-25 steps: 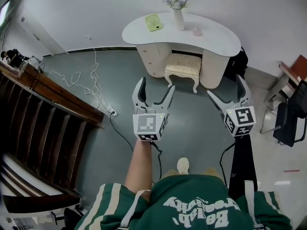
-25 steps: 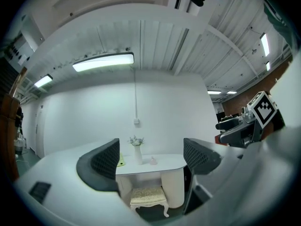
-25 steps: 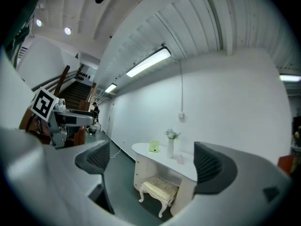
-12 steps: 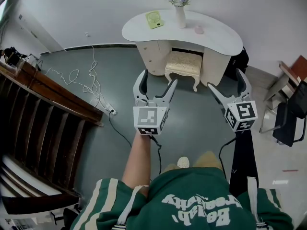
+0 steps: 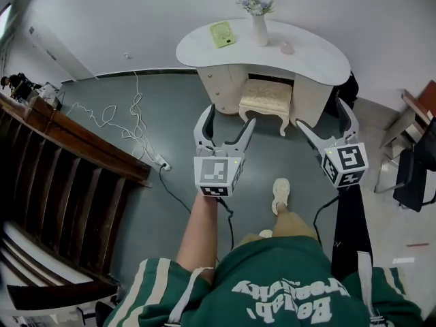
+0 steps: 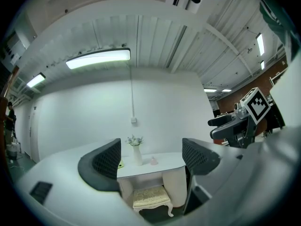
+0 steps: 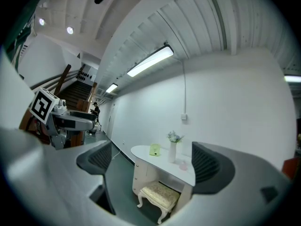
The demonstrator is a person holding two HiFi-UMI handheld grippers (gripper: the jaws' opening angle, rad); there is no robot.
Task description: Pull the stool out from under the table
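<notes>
1. Stool [image 5: 266, 94]: it stands in the kneehole of the white dressing table [image 5: 310, 53], between the two pedestals. The rear of the seat is under the tabletop; the front edge and front legs show just past it. Compared with 1.0 s ago it has not moved relative to the table.
2. Stool appearance: cream padded seat with a patterned fabric, pale frame, curved legs. The left gripper view [image 6: 150, 197] and the right gripper view [image 7: 161, 195] show the same, seen low and far off.
3. Tabletop: kidney-shaped. It carries a white vase [image 5: 259, 27] with pale flowers, a small green object [image 5: 221, 34] and a small pink object [image 5: 287, 48].
4. Left gripper [image 5: 228, 117]: fingers spread apart, nothing between them, held in the air well short of the stool. The spread is unchanged from 1.0 s ago. Its own view frames table and stool in the gap.
5. Right gripper [image 5: 320, 116]: fingers likewise released and empty, aimed toward the table's right pedestal, well apart from the stool. Unchanged from before.
6. Change noted: the person's shoe [image 5: 280, 195] now lies further forward on the grey floor than 0.5 s ago, when it was close under the body.
7. Surroundings: a white cable [image 5: 129, 118] lies in loops on the floor at left and leads toward a power strip [image 5: 162, 162]. A dark wooden staircase [image 5: 61, 182] fills the left edge. A dark chair [image 5: 415, 176] stands at far right.
</notes>
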